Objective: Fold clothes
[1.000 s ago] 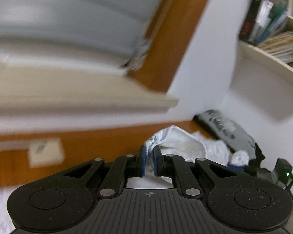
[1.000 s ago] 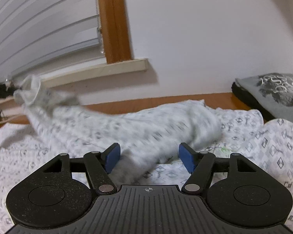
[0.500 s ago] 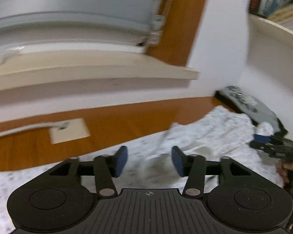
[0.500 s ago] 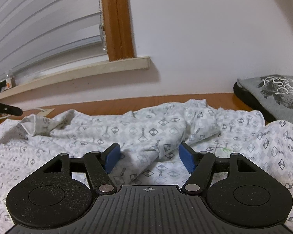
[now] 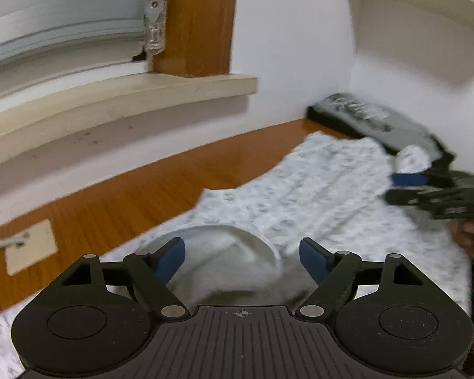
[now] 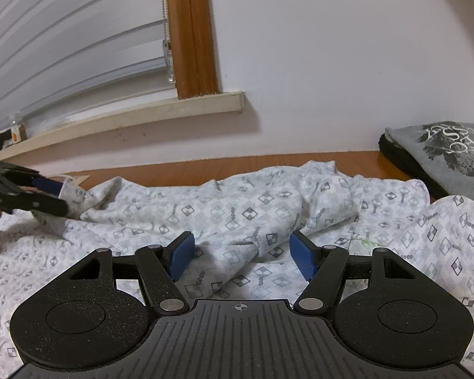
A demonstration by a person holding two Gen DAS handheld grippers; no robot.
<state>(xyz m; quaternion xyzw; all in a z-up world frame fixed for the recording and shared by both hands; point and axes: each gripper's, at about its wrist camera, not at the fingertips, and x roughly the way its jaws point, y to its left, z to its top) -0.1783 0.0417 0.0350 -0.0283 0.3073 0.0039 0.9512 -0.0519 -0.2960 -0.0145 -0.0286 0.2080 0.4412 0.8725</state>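
Note:
A white garment [image 6: 237, 208] printed with small grey diamonds lies crumpled across the wooden surface. My left gripper [image 5: 241, 257] hovers low over its left end, above a plain white inner fold [image 5: 224, 252]. Its jaws are closing with cloth between them, but the blue pads do not press on it. From the right wrist view the left gripper [image 6: 55, 194] sits at a raised corner of the cloth. My right gripper [image 6: 241, 254] stands open just above the garment's middle, holding nothing. It also shows at the right edge as the right gripper [image 5: 395, 188].
A folded grey printed T-shirt [image 6: 452, 154] on a dark pad lies at the far right against the wall. Behind run a window sill [image 6: 142, 113] with a small bottle [image 6: 15, 128], blinds and a wooden frame. A wall socket plate [image 5: 31, 246] sits at left.
My left gripper let go of the lifted cloth, opened wide, then narrowed while dropping toward the garment. The garment fell and settled flat. My right gripper kept still.

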